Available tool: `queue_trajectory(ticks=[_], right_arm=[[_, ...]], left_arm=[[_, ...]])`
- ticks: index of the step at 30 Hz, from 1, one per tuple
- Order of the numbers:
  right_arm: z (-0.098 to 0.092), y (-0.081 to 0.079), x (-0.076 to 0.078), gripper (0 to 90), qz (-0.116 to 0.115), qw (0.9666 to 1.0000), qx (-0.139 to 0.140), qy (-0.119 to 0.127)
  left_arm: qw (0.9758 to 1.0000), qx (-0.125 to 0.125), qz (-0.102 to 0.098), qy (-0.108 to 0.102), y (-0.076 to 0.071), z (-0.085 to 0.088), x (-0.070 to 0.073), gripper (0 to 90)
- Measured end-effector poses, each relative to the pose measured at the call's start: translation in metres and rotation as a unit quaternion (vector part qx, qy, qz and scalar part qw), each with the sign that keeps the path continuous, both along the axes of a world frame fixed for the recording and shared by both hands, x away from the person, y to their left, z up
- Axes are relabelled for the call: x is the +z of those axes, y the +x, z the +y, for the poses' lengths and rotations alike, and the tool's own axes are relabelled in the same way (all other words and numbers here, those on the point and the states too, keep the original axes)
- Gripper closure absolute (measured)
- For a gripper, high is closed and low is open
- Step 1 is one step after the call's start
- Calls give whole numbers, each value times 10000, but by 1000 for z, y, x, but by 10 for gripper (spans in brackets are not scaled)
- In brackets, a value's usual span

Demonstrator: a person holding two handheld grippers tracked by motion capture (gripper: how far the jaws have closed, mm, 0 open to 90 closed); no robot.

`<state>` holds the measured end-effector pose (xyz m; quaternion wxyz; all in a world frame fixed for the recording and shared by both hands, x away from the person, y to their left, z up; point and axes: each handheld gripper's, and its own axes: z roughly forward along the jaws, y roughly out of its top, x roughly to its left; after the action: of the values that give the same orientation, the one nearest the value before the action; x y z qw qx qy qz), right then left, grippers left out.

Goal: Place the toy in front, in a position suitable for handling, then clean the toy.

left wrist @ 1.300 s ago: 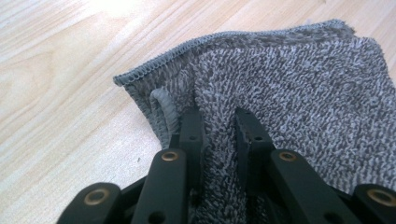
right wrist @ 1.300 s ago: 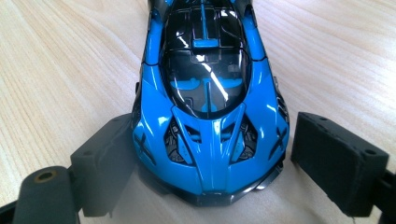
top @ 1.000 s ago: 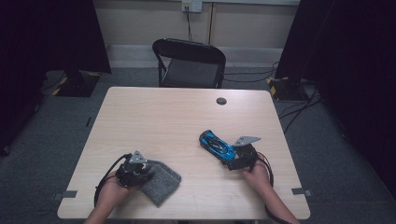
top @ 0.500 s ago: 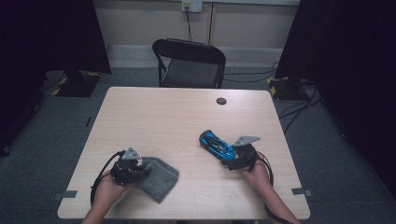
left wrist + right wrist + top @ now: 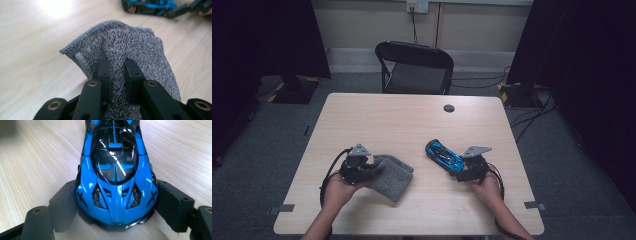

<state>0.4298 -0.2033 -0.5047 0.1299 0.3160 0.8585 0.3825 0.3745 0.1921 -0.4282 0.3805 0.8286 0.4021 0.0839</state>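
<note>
A grey knitted cloth [image 5: 391, 176] lies near the front left of the table, and my left gripper [image 5: 373, 168] is shut on its near edge. In the left gripper view the black jaws pinch a fold of the cloth [image 5: 140, 47], with my left gripper [image 5: 117, 62] holding that edge slightly off the wood. A blue toy car [image 5: 444, 156] sits at the front right. My right gripper [image 5: 463, 173] has just been closing on it. In the right gripper view both pads lie against the flanks of the car [image 5: 115, 167], held by my right gripper [image 5: 116, 188].
The wooden table [image 5: 402, 120] has a small black round cap [image 5: 449, 108] near its far edge. A black folding chair [image 5: 414, 67] stands behind the table. The left gripper view also catches the car [image 5: 150, 5] at its top right.
My left gripper has risen a little, lifting the cloth's near edge with it. The right hand has stayed where it was, with the car between its jaws.
</note>
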Motion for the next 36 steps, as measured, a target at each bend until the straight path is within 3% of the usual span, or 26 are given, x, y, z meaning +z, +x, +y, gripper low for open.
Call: queue_trajectory(ticks=[14,19,24,36], right_arm=[[0,0,0,238,-1,10000,2,7],[0,0,0,238,3,10000,0,6],[0,0,0,238,2,10000,-1,6],[0,0,0,239,-2,10000,1,9]], left_arm=[[9996,-203,-105,-170,25,-35,14,774],[9993,-338,-128,-128,36,-52,16,774],[9989,-377,-116,-244,45,-66,16,774],[9983,-534,-147,-179,66,-96,22,775]])
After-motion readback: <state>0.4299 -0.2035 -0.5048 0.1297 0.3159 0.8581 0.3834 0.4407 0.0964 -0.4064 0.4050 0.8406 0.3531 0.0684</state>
